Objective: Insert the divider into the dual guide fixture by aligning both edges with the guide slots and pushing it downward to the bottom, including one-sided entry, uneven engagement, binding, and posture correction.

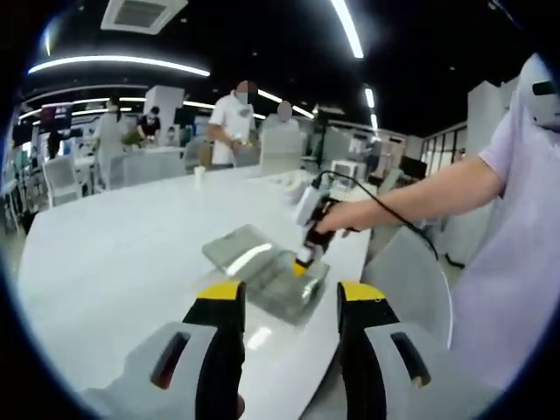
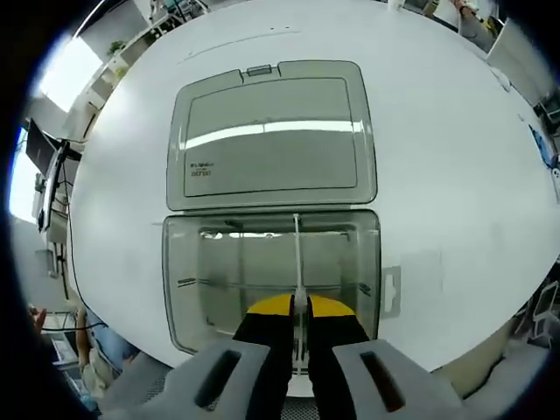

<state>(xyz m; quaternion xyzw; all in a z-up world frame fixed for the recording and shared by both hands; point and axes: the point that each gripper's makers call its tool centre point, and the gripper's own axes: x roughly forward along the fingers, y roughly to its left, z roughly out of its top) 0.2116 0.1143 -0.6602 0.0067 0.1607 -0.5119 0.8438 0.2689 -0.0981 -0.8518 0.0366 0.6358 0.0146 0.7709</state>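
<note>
A clear plastic box (image 2: pixel 201 289), the guide fixture, lies on the white table (image 2: pixel 455 175) with its hinged lid (image 2: pixel 271 131) folded open behind it. A thin clear divider (image 2: pixel 297 249) stands edge-on along the box's middle, reaching from the far wall back to my right gripper (image 2: pixel 300 308), which is shut on its near edge above the box. In the left gripper view the same box (image 1: pixel 280 293) sits past my left gripper (image 1: pixel 291 297), which is open, holds nothing and stays short of it. The right gripper (image 1: pixel 308 249) dips into the box from the right there.
A small white tab (image 2: pixel 391 289) sticks out at the box's right side. The table's rounded edge (image 1: pixel 337 341) runs close to the box. A person's arm (image 1: pixel 420 197) reaches in from the right. Other people (image 1: pixel 232 122) and chairs (image 1: pixel 61 179) are at the far side of the room.
</note>
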